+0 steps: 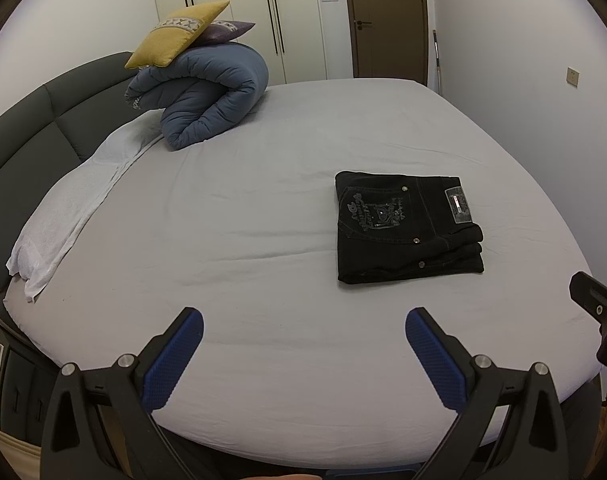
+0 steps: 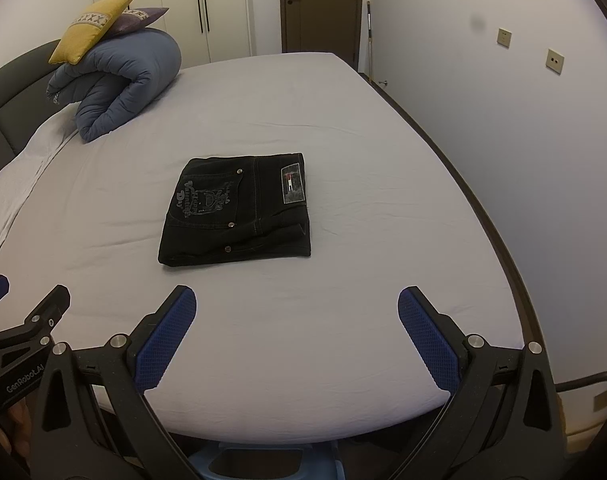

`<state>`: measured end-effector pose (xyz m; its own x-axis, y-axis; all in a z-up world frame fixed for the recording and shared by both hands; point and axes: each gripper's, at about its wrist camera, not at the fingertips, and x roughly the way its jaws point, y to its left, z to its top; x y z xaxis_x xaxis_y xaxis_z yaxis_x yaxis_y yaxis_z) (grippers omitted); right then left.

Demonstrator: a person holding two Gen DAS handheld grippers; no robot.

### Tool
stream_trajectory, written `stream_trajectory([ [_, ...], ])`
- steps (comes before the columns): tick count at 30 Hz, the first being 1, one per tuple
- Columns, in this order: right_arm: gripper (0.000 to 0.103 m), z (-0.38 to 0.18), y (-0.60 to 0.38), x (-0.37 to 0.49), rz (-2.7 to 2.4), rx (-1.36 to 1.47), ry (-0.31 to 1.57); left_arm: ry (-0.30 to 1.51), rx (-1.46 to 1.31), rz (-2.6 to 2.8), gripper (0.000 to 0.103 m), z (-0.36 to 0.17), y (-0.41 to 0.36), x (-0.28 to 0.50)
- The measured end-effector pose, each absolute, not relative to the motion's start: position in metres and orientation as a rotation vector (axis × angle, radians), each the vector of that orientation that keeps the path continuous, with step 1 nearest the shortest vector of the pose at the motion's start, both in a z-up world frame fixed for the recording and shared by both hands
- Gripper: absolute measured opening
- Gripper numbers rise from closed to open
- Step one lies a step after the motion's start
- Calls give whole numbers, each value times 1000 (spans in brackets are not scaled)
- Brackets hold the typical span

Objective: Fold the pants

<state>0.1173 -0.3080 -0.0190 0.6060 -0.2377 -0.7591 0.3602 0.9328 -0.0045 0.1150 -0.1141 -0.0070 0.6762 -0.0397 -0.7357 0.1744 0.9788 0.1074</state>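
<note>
Pants: black pants (image 2: 235, 208) lie folded into a compact rectangle on the bed (image 2: 343, 120), pocket embroidery and waistband patch facing up; in the left wrist view the same pants (image 1: 407, 228) sit to the right of centre.
Left gripper: the left gripper (image 1: 303, 344) hangs above the near edge of the bed, blue pads spread wide with nothing between them, well apart from the pants.
Right gripper: the right gripper (image 2: 297, 328) is likewise spread wide and empty, over the near edge, with the pants straight ahead and clear of both pads.
Quilt: a rolled blue quilt (image 1: 207, 96) rests at the far left by the dark headboard (image 1: 43, 120).
Cushions: a yellow cushion (image 1: 175, 36) and a purple cushion (image 1: 227, 30) are stacked on top of the quilt.
Pillow: a white pillow (image 1: 67, 204) lies along the left side against the headboard.
Room: white wardrobe doors (image 1: 271, 12) and a brown door (image 1: 387, 20) stand beyond the far end of the bed.
</note>
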Motion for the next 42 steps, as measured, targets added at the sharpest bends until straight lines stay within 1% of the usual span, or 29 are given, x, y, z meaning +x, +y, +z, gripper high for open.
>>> stream_trajectory([
  [42,103,-19,-306,117,-348,155,853,831,191,-148,103,-13,-122,114],
])
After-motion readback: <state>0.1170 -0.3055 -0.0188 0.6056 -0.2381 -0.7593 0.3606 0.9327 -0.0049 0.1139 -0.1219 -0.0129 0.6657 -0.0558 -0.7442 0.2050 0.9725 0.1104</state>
